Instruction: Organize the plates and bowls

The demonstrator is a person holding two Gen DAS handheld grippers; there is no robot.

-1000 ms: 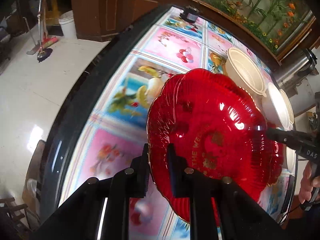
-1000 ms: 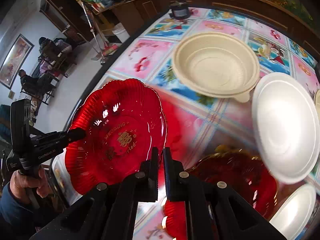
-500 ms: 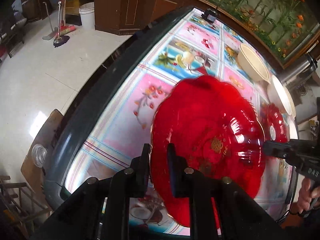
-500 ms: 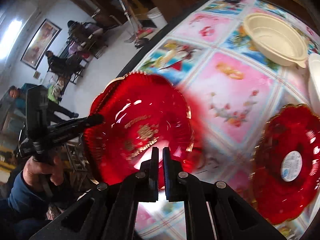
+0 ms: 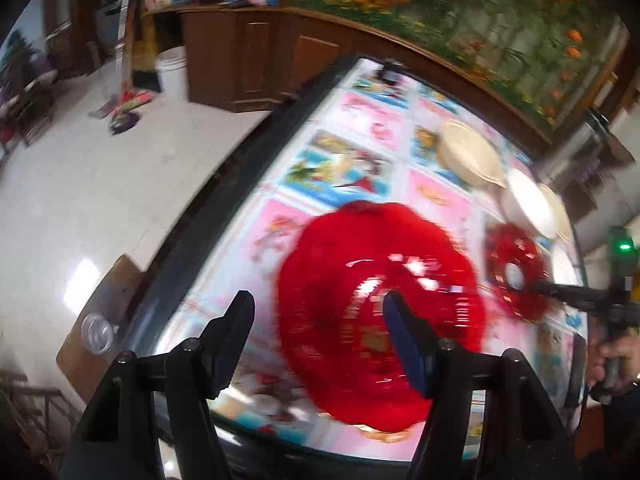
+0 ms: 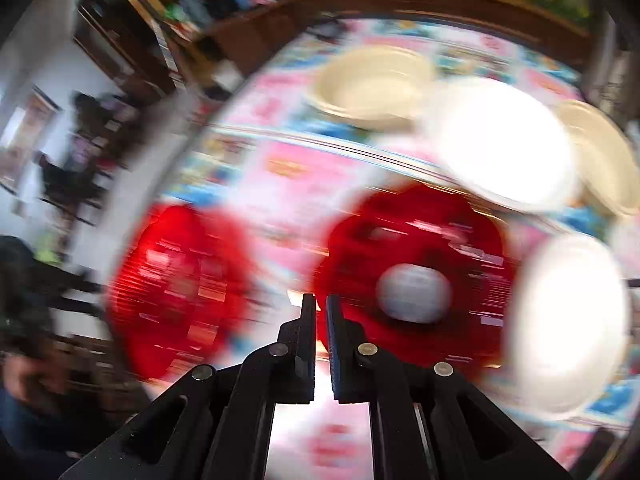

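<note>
Table (image 5: 256, 184): long, dark-rimmed, covered with a cloth of pink and blue picture panels; bears all the crockery listed below.

Large red plate (image 5: 380, 300): scalloped edge, gold lettering near its centre, lying on the cloth near the table's near end. In the left wrist view it sits ahead of the left gripper, mostly beyond and under the right-hand finger; blur hides whether that finger touches it. In the right wrist view it appears at the left (image 6: 180, 288), apart from the second red plate.

Second red plate (image 6: 412, 276): scalloped, with a white round label at its centre, lying flat just ahead of the right gripper's tips; also seen at the right of the left wrist view (image 5: 516, 272).

White plates: one large (image 6: 504, 144) beyond the second red plate, one (image 6: 568, 320) to its right.

Cream bowl (image 6: 372, 84): upright, at the far side of the table. A second cream dish (image 6: 604, 156) shows at the right edge, partly behind the large white plate.

Left gripper (image 5: 320, 312): fingers spread wide, holding nothing.

Right gripper (image 6: 318, 312): fingers drawn almost together with a narrow gap, nothing between them; both views blurred.
</note>
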